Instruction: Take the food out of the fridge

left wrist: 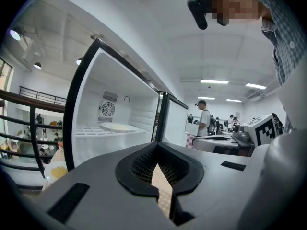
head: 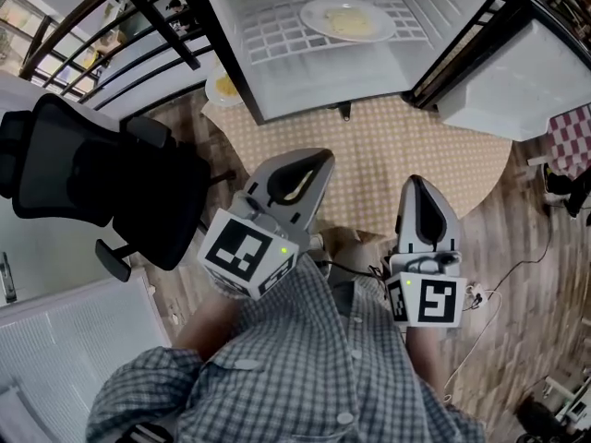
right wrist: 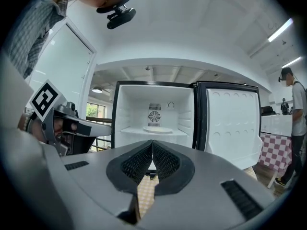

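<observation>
Since both grippers are closed on nothing, the left gripper (head: 319, 162) at 7 o'clock and the right gripper (head: 416, 187) at 5 o'clock in the head view, neither can take anything until its jaws part. Their shells are smooth grey plastic, and the ribbed black pads meet in a V. Beyond them lies a rounded tan mat (head: 369, 155), dotted and woven-looking. Past it is the open fridge (head: 305, 95) at 12 o'clock, with glossy white walls. The food (head: 351, 23), a pale flat heap, sits on a shallow white plate (head: 319, 12) on the grid shelf (head: 277, 35), well apart from both grippers. The plate looks glazed and slick, with a thin low rim. I judge a one-sided pinch could let it tilt and spill the food. A jaw pushed under the rim could also snag in the grid's slots. The door (head: 517, 81) stands open at 2 o'clock, so a wide swing of the right gripper might knock it.
</observation>
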A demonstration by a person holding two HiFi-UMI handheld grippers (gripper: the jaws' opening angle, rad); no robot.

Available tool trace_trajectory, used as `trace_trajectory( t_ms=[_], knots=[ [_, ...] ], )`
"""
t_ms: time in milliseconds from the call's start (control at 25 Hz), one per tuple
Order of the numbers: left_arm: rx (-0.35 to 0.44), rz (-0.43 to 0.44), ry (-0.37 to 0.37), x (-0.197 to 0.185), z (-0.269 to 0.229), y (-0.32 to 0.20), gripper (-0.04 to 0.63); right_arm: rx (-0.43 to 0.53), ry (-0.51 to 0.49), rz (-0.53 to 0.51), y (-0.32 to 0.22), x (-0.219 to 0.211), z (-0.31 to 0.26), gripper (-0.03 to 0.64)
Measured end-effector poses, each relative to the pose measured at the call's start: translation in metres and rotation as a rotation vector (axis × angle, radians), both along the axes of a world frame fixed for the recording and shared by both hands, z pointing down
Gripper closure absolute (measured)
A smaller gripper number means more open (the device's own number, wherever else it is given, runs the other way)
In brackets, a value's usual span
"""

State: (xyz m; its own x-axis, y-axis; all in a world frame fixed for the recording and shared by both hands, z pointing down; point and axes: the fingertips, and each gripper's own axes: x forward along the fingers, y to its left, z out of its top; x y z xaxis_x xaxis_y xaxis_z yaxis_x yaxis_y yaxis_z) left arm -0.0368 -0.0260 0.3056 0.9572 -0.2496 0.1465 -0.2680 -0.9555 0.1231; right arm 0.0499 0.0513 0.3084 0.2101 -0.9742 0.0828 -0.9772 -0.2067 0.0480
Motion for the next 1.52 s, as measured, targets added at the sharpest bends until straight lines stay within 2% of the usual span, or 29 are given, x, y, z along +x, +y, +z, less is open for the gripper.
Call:
trace_trajectory(
  t_ms=[320,840,1000,1080,1320,1440,1520],
  knots=[
    [-0.023,-0.092,-0.001,0.000,0.005,-0.021,0.589,-0.019,0.007,-0.079,-0.034,0.010,0.005,0.607],
    [-0.039,-0.240,0.008,0.037,-0.001,-0.047,0.589,-0.065,-0.071,-0.244,-0.078,0.056,0.008,0.607],
    [-0.031,-0.291,0.007,0.045,-0.001,-0.051,0.589,-0.063,-0.068,-0.292,-0.093,0.069,0.006,0.607],
    [-0.030,-0.315,0.011,0.047,-0.001,-0.052,0.589,-0.057,-0.125,-0.315,-0.103,0.075,0.005,0.607],
    [-0.025,-0.380,0.010,0.046,-0.003,-0.055,0.589,-0.030,-0.408,-0.399,-0.136,0.088,0.007,0.606],
    [-0.026,-0.412,0.007,0.044,-0.003,-0.055,0.589,-0.012,-0.586,-0.416,-0.153,0.095,0.009,0.606],
    [-0.022,-0.430,0.004,0.042,-0.003,-0.056,0.589,-0.009,-0.652,-0.419,-0.166,0.099,0.012,0.606]
  ],
)
